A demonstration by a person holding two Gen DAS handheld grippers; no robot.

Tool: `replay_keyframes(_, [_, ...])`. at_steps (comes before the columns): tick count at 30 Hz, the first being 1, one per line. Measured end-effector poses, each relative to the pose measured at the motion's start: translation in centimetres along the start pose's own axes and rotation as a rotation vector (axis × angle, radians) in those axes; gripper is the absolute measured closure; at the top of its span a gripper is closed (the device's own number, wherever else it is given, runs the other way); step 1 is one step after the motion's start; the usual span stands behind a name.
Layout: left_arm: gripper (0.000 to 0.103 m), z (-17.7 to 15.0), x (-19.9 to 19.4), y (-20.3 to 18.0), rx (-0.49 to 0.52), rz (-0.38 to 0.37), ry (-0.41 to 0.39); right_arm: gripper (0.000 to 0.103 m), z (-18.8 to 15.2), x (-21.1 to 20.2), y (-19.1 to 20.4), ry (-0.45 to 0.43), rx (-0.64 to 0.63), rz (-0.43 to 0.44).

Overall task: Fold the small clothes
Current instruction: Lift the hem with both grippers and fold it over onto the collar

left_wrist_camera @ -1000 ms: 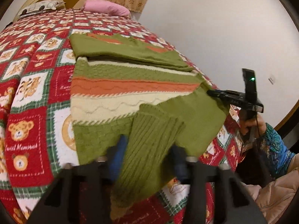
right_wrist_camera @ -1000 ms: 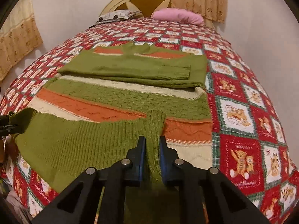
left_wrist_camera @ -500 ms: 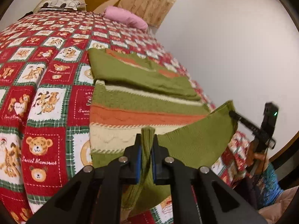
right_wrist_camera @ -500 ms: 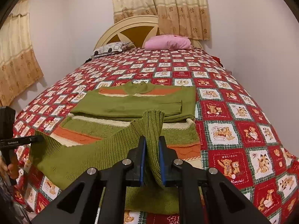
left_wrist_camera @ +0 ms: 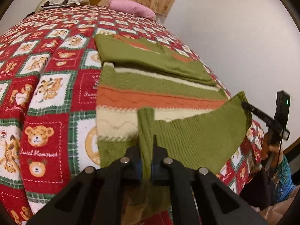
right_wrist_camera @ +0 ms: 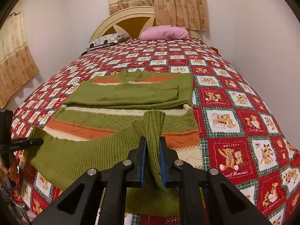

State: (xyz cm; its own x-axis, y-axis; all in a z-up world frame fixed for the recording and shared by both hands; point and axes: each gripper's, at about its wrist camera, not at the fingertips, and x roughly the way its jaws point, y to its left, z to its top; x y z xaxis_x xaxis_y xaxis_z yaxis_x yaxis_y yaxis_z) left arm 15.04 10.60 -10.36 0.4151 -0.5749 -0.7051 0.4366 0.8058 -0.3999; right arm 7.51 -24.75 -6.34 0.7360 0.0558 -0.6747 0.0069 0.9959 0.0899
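sweater (right_wrist_camera: pixel 129 101) lies across the middle of the frame in the right wrist view, spread on the teddy-bear quilt (right_wrist_camera: pixel 232 120), with its neck toward the headboard at the top. both sleeves (right_wrist_camera: pixel 131 95) already sit folded flat across the chest, so that part of the fold looks done. what seems in hand now is the bottom fold: the ribbed hem (right_wrist_camera: pixel 90 150) is lifted off the quilt in the lower half of the frame, stretched between the two tools. the right gripper (right_wrist_camera: pixel 152 161) is clamped on one hem corner at the lower centre, knit bunched between its blue pads. the left gripper (left_wrist_camera: pixel 145 166) is likewise clenched on the other corner, lower centre of the left wrist view. by my reading, the hem has yet to be carried up over the striped body toward the sleeves and laid flat, then perhaps smoothed. pink pillow (right_wrist_camera: pixel 165 32) rests far off at the top.
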Motion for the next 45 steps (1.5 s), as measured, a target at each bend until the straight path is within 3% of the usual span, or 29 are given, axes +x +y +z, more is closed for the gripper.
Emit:
replay_keyframes(9, [0.097,2.9,-1.9,-1.7,0.057,0.049,-0.066,0.091,2.7,-2.2,0.9,-0.091,-0.031,-0.009])
replay_keyframes(22, [0.097,9.4,-1.1,-0.4,-0.016,0.070,-0.134,0.091,7.3,-1.5,0.8,-0.161,-0.047,-0.069])
replay_keyframes(33, [0.097,13.4,2.0,1.1,-0.095,0.060,-0.128,0.091,10.3,2.4,-0.1,-0.154,-0.041,-0.110])
replay_keyframes(45, [0.097,19.9,7.4,2.8,-0.121,0.069,-0.088,0.092,14.1,10.9,-3.1,-0.072,0.025,-0.135])
